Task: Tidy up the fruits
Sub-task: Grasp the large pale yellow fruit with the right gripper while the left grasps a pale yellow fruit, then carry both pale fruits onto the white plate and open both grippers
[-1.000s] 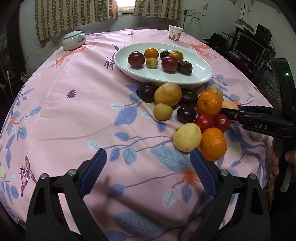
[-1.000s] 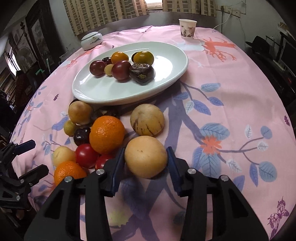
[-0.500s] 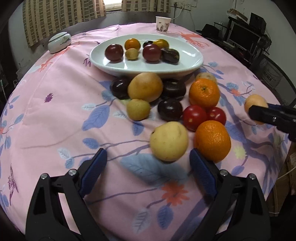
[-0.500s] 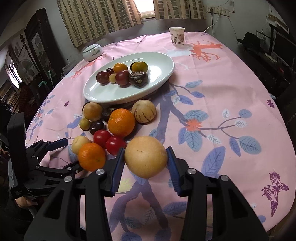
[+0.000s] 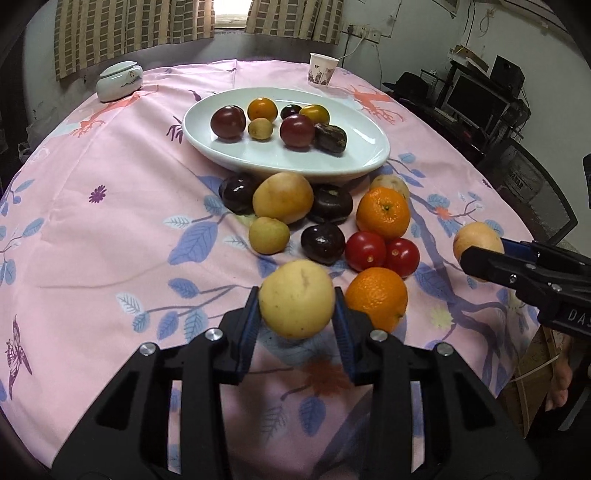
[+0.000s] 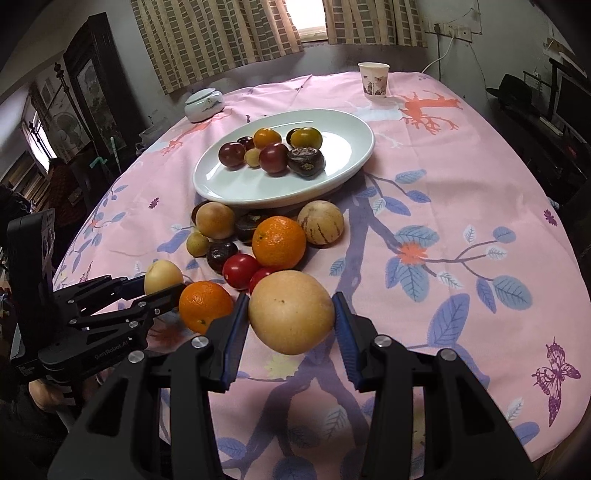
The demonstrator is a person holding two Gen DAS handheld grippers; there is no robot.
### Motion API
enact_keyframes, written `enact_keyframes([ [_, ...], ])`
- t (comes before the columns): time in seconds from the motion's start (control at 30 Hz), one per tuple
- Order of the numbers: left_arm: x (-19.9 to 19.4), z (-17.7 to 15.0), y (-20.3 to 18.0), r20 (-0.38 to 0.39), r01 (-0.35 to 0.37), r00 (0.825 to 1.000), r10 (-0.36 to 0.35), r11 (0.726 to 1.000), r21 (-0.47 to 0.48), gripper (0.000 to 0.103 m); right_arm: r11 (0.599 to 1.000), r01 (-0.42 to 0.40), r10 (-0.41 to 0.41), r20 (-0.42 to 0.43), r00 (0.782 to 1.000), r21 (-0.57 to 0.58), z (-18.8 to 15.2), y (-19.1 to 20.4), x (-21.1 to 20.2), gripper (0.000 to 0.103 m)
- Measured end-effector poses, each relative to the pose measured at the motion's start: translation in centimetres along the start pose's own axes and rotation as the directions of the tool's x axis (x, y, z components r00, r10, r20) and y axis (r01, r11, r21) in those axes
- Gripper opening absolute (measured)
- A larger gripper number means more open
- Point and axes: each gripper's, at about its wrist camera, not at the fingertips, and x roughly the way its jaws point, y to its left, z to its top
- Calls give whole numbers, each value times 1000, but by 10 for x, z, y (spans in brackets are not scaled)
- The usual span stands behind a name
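Striped curtains (image 6: pixel 221 37) flank a bright window (image 6: pixel 312 31). Dark cabinet (image 6: pixel 96 81) at left; monitor (image 5: pixel 474 99) on desk at right

Readable on the right gripper (image 5: pixel 480 254) body, in the left wrist view: "DA", cut off by the edge. On the left gripper (image 6: pixel 162 291) body, in the right wrist view: "GenRobot.AI", faint; small white label below, unreadable.

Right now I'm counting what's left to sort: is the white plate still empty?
No, the white plate already holds several small fruits, including a dark wrinkled fruit near its right side.
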Motion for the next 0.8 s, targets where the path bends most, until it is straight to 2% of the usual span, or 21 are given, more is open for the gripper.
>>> enact_keyframes([
  [0.53, -28, 9, 1, 63, 12, 998, -12, 1000, 2, 38, 999, -21, 22, 10, 1000, -39, 2, 18, 0, 46],
  [0.67, -31, 26, 2, 79, 7, 997, -8, 1000, 11, 38, 998, -23, 23, 8, 1000, -58, 13, 21, 4, 46],
  [0.8, -27, 65, 3, 102, -24, 995, 20, 999, 32, 38, 994, -8, 9, 8, 1000, -110, 45, 24, 13, 46],
])
